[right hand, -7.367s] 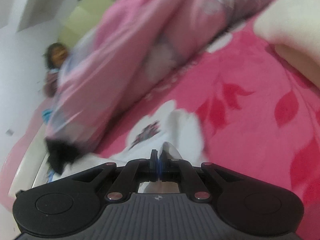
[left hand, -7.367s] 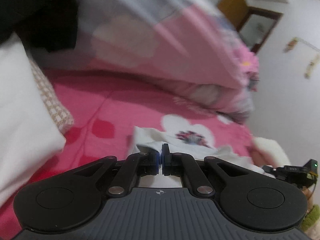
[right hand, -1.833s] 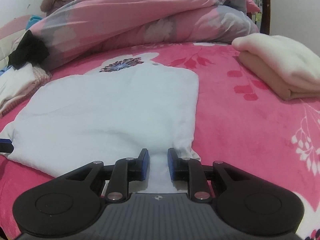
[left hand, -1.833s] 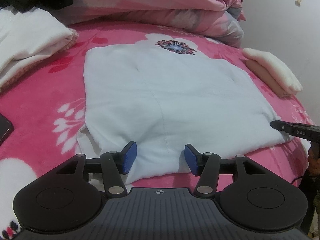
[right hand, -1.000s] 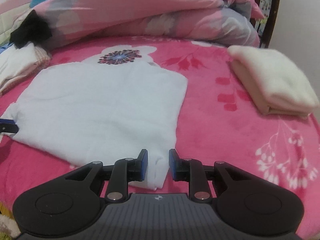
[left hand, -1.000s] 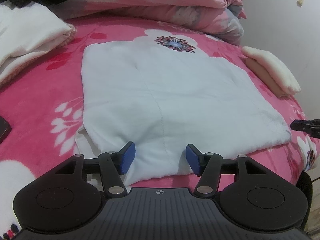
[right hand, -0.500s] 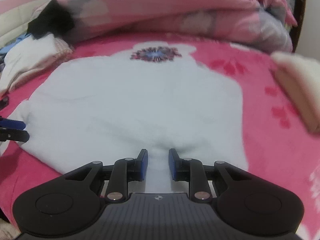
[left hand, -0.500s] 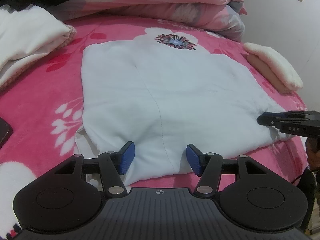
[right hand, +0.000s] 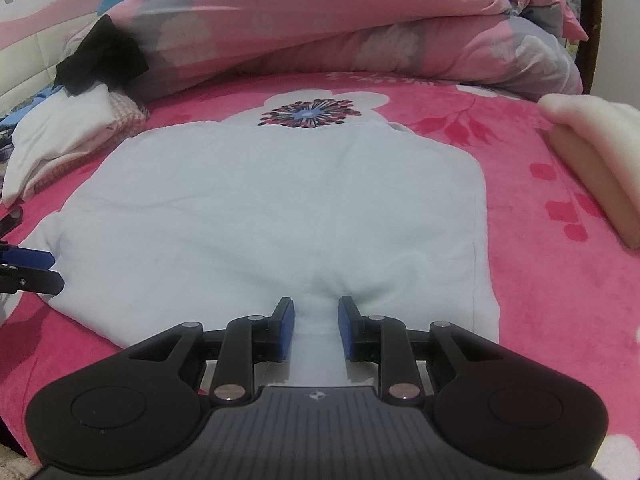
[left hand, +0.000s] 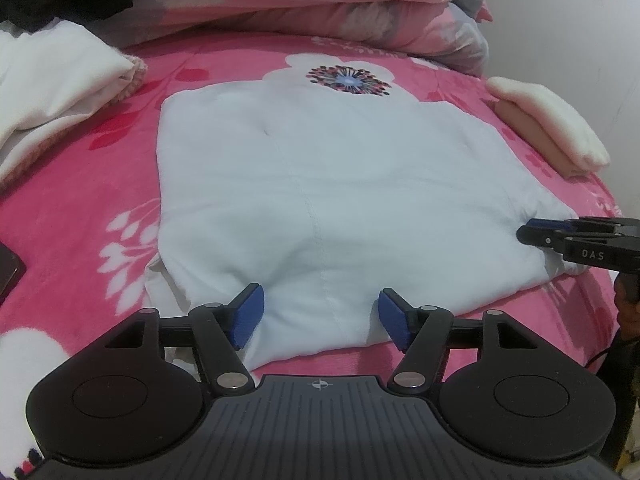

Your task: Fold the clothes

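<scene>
pink floral bed (left hand: 120,184) | white garment (left hand: 320,184) flat, spread | left claw (left hand: 320,314) opening over near hem, no grip | right claw (right hand: 316,326) now mid-hem, narrow, pads flanking a bunched ridge | next fold pending

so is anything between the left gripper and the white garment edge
Nothing visible. The left gripper sits right at the near edge of the white garment, its jaws opening with cloth between them but not pinched. The blanket around it is bare there; the dark phone lies well off to the side.
</scene>
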A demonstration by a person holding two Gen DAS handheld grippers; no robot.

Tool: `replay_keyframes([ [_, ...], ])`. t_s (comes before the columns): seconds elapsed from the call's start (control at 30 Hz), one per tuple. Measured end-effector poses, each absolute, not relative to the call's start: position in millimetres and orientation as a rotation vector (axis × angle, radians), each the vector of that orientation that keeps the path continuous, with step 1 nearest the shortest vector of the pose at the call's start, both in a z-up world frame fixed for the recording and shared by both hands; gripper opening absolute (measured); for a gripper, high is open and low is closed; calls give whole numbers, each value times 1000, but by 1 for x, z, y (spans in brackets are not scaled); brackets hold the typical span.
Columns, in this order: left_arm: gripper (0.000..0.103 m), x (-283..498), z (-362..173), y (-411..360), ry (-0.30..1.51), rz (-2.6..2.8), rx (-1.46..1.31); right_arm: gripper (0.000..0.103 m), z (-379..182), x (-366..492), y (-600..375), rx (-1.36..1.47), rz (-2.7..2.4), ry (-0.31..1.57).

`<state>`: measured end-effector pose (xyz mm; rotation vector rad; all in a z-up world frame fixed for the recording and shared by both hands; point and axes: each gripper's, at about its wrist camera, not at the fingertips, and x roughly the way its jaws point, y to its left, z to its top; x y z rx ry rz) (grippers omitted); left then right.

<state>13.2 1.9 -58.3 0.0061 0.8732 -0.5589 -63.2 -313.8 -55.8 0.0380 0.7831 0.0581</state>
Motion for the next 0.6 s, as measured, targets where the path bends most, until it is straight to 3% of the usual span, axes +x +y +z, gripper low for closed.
replay_keyframes([
  [0.6, 67, 8, -56, -3, 862, -550, 43, 26, -57, -64, -313, 40, 60, 781],
])
